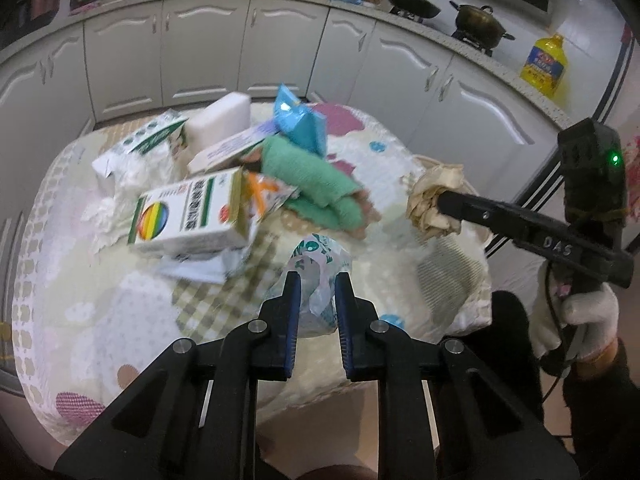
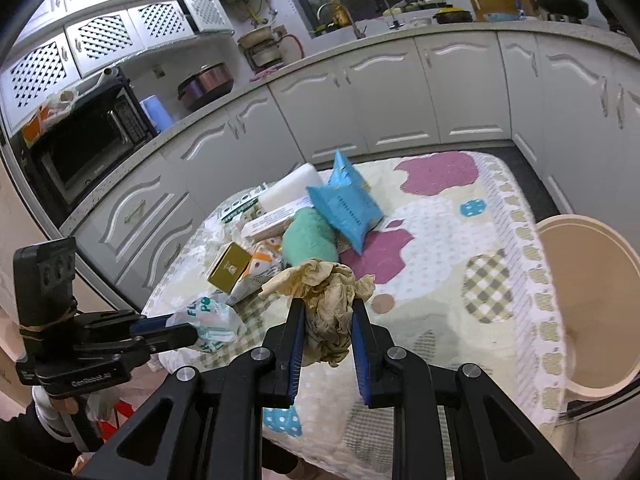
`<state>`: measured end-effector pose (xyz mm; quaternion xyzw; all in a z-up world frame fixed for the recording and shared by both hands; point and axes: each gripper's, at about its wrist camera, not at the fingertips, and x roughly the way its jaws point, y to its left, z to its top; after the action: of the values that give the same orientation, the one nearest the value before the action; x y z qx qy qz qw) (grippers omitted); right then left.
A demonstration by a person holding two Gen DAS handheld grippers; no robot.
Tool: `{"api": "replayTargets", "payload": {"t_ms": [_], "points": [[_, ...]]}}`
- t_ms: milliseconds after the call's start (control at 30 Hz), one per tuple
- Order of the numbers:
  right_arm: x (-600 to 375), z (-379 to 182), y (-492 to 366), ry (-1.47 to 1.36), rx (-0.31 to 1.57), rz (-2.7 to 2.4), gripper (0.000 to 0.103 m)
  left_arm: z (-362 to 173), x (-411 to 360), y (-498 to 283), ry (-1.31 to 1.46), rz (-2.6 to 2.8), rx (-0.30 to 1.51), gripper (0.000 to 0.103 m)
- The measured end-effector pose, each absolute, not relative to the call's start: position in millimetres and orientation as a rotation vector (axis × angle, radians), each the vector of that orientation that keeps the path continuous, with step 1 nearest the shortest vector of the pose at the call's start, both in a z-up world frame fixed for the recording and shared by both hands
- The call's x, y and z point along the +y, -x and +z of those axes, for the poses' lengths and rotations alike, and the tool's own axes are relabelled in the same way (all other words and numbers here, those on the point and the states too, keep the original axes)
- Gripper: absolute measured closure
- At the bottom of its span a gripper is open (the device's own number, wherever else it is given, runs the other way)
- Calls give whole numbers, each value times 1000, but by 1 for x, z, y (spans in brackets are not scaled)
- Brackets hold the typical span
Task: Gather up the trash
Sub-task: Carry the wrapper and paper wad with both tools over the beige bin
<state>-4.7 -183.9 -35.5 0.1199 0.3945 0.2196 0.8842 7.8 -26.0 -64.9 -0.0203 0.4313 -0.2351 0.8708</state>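
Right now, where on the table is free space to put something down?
Free: the cloth between the blue packet and the beige bin, plus the near edge. Crowded: around the green towel and the boxes.

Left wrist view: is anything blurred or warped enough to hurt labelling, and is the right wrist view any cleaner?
Left wrist: strong fisheye bowing of the cabinets, motion smear on the rainbow box, glare on the blue packet; the plastic wrapper stays readable. Right wrist: same bowing, dark vignette corners, sharper crumpled paper, slightly smeared beige bin.
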Motion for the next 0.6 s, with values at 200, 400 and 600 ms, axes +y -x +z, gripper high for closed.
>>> {"api": "replayTargets", "payload": {"t_ms": [200,400,600], "points": [[-205,-29,9,-259,796,416,82,-52,-50,-15,41,-520,877,88],[-232,-25,12,-282,777,367,82,-46,-82,-27,29,-542,863,88],[-260,-25,14,-295,766,307,82,-39,-125,-42,-6,-574,851,88]]}}
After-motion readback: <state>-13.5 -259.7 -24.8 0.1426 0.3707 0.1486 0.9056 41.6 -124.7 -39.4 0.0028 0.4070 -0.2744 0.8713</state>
